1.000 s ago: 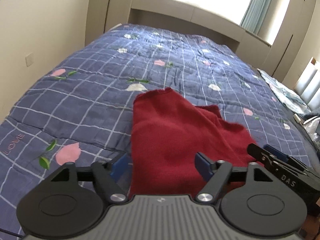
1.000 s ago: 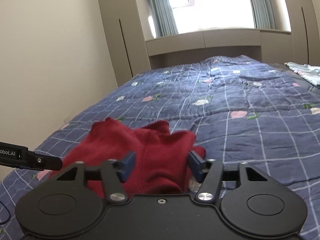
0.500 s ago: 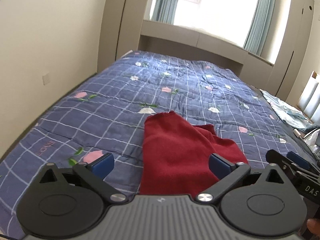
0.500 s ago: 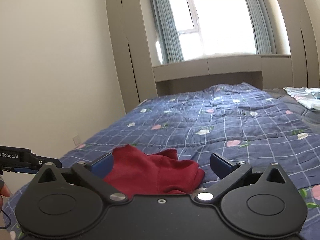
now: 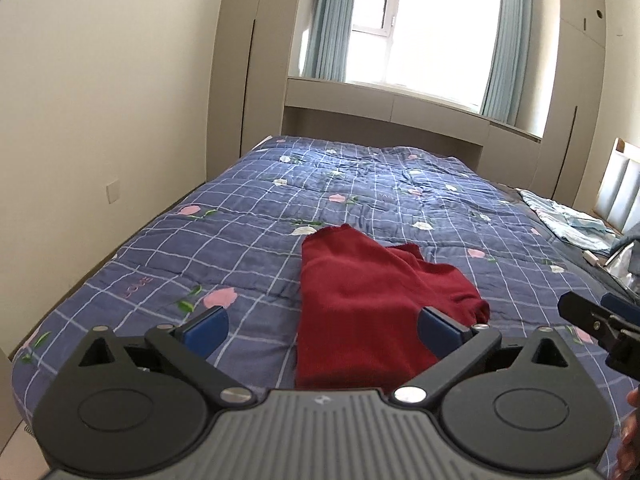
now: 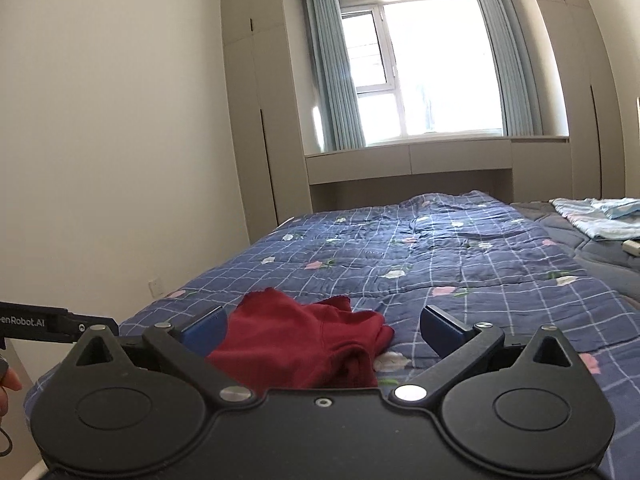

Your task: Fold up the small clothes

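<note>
**Red garment on the bed, both grippers spread and clear of it**

Dark red knit garment [image 5: 360,300] lies on the blue checked quilt with pink and white flower print [image 5: 248,232], near the quilt's near edge. In the left wrist view its long axis runs from the near edge away toward the window [image 5: 432,28]; the far end narrows to a rounded tip, the near end is a broad straight hem. The right side is bunched, with a rumpled lobe sticking out to the right (which part of the garment it is cannot be told).

Left gripper [image 5: 320,326]: blue-padded fingers stand wide apart, nothing between the pads. The garment sits ahead of it and below, closer to the right finger than to the left.

Right gripper [image 6: 324,326]: fingers likewise wide apart, gripping nothing. In its view the garment lies ahead and toward the left finger, folds heaped at the middle.

Each gripper shows at the edge of the other's view, one on either side of the garment. Pale blue folded cloth [image 6: 600,216] lies well apart at the far right of the bed.
</note>
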